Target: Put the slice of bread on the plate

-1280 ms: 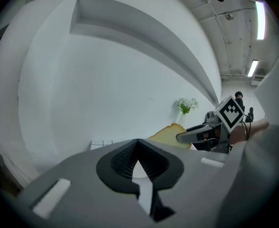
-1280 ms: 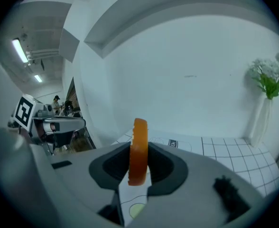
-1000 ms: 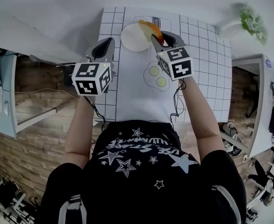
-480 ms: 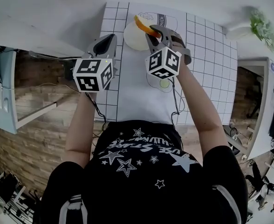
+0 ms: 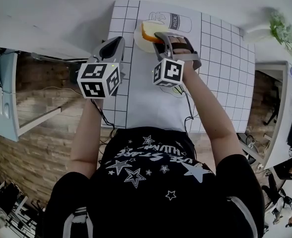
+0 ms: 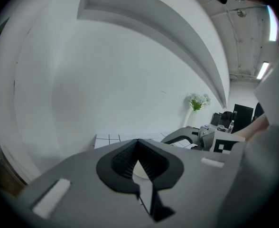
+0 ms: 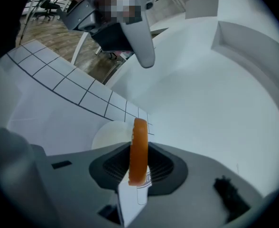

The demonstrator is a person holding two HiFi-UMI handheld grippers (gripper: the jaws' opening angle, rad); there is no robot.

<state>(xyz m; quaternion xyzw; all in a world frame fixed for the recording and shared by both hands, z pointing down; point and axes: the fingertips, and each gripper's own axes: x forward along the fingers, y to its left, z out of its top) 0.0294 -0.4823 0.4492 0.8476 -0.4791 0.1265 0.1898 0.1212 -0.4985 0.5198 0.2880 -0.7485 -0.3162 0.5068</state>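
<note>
The slice of bread [image 5: 148, 31], pale with an orange crust, is clamped in my right gripper [image 5: 157, 35], just above the round cream plate [image 5: 139, 44] at the far end of the table. In the right gripper view the bread [image 7: 139, 146] stands edge-on between the jaws of my right gripper [image 7: 139, 152], with the plate [image 7: 107, 135] right beneath it. Whether the bread touches the plate I cannot tell. My left gripper [image 5: 112, 47] hovers left of the plate, empty. Its jaws meet at the tips of my left gripper [image 6: 138, 143].
The white table [image 5: 151, 103] has grid lines, a printed milk carton [image 5: 176, 21] behind the plate and a printed egg drawing partly under my right arm. A potted plant [image 5: 277, 28] stands at the far right. The table's left edge runs below my left gripper.
My right gripper has rolled and sunk toward the plate, so the bread now hangs lower over it. The left gripper has hardly moved.
</note>
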